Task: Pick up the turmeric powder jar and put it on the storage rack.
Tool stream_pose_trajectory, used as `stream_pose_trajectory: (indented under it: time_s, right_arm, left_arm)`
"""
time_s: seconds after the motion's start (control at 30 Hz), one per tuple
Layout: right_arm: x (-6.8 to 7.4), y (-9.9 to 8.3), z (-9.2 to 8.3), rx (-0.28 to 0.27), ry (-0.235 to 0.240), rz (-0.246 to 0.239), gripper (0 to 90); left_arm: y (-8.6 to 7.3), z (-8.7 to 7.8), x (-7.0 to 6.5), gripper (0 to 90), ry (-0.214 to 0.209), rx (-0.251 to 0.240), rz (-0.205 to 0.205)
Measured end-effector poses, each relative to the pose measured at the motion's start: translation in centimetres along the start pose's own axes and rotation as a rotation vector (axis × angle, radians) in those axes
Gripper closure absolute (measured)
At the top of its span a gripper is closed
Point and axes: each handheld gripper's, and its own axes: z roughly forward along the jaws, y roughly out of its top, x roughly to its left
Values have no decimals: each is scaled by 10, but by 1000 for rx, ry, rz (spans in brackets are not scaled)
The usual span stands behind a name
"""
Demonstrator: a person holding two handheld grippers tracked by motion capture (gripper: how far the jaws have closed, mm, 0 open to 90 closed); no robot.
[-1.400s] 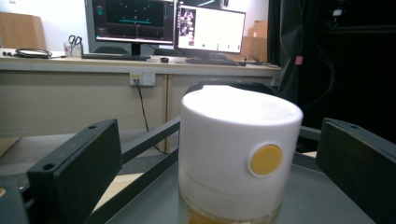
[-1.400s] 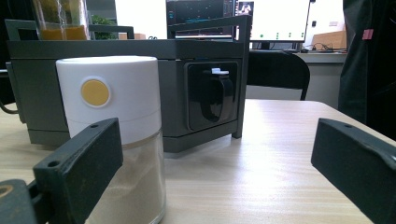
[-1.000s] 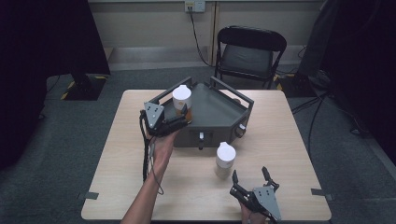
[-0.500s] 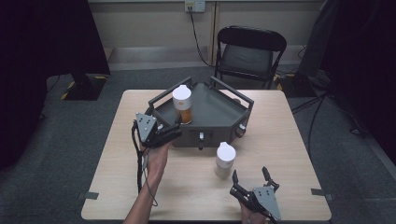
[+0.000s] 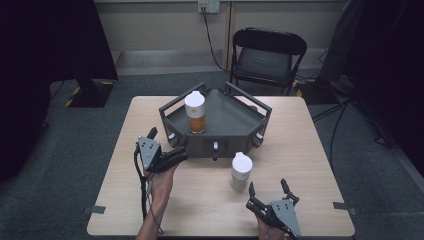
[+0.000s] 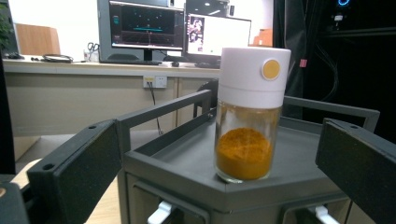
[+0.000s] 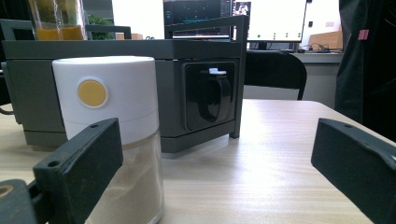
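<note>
A jar of orange powder with a white lid [image 5: 195, 112] [image 6: 247, 116] stands upright on the top tray of a grey rack [image 5: 235, 125] [image 6: 187, 172], near its left front edge. My left gripper [image 5: 167, 144] hovers open just left of the rack's front, apart from the jar; its fingers [image 6: 79, 172] frame the jar from a distance. A second white-lidded jar holding pale powder [image 5: 241, 171] [image 7: 109, 130] stands on the table before the rack. My right gripper [image 5: 268, 187] is open near the table's front edge, behind that jar, its left finger [image 7: 79, 172] overlapping it.
The wooden table [image 5: 310, 150] carries the rack at its centre back; the rack's front has small drawers with white handles [image 5: 215, 146]. A black folding chair [image 5: 267, 55] stands behind the table. Bare tabletop lies to the right and left of the rack.
My left gripper set the orange jar on the rack's tray, let go, opened and drew back toward the person. The right gripper and the pale jar stayed put.
</note>
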Motion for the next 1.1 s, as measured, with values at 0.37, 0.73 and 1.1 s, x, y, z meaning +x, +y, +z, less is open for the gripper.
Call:
stream_pose_trajectory:
  time_s: [0.37, 0.73, 1.1]
  right_arm:
    - [0, 0, 0, 0, -1, 0, 7]
    - [1, 0, 0, 0, -4, -1, 7]
    - [1, 0, 0, 0, -4, -1, 7]
  left_arm:
    - [-17, -22, -3, 0, 29, 0, 18]
    - [-33, -41, -1, 1, 14, -19, 51]
    - [-57, -56, -4, 9, 0, -21, 71]
